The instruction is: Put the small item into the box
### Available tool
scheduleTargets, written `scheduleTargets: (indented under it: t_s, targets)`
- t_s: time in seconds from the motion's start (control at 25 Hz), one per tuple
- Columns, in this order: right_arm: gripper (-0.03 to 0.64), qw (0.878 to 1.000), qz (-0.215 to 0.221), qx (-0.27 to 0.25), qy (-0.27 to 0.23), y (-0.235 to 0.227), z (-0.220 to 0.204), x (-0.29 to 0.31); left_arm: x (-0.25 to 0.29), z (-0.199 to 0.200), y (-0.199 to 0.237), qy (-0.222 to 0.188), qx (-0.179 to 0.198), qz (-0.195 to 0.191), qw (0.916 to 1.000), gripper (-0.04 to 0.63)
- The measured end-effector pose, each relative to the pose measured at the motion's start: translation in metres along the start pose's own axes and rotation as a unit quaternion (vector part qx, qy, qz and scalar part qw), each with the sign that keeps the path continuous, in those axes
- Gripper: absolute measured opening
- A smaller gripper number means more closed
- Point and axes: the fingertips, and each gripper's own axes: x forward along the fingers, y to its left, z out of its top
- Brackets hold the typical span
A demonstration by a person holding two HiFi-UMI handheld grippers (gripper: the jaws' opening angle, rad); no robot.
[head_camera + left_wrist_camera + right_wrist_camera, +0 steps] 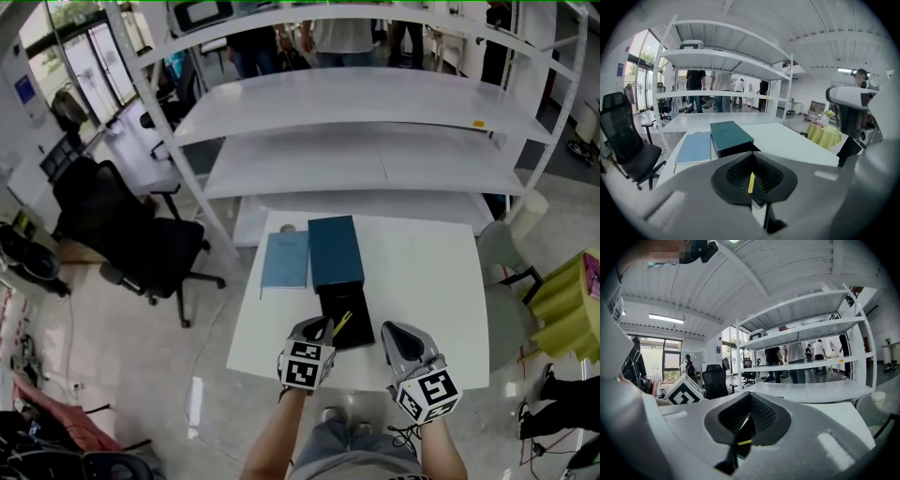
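Pinching yellow item (751, 183), left tongs (322, 326) hover over box (358, 330).

The right hand-held gripper's (747, 420) jaws stood together; the left hand-held gripper (684, 392) showed its marker cube at left; white shelving (806, 329), a black chair (715, 380) and people (794, 357) lay beyond.

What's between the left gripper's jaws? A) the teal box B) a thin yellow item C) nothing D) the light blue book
B: the left gripper view shows the left gripper with its jaws closed on a thin yellow item. The head view shows the same item at its tip, seen against the open black box.
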Motion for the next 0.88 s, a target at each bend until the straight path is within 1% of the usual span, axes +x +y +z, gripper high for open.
scheduleTargets:
  t_s: [0.16, 0.36, 0.52, 0.88]
  targets:
    - [0.003, 1.000, 0.011, -0.005, 0.000, 0.007, 0.001, 0.001, -0.015, 0.001, 0.001, -0.020, 0.002, 0.011, 0.9997, 0.020]
    - [0.003, 1.000, 0.021, -0.011, -0.003, 0.014, 0.004, 0.000, -0.034, 0.005, 0.000, -0.046, -0.012, 0.016, 0.9988, 0.020]
    - [0.003, 1.000, 0.027, -0.015, -0.006, 0.018, 0.008, -0.003, -0.051, 0.012, -0.004, -0.070, -0.011, 0.020, 0.9973, 0.020]
    - [0.003, 0.999, 0.036, -0.022, -0.015, 0.025, 0.013, -0.013, -0.091, 0.030, -0.012, -0.141, -0.013, 0.037, 0.9892, 0.020]
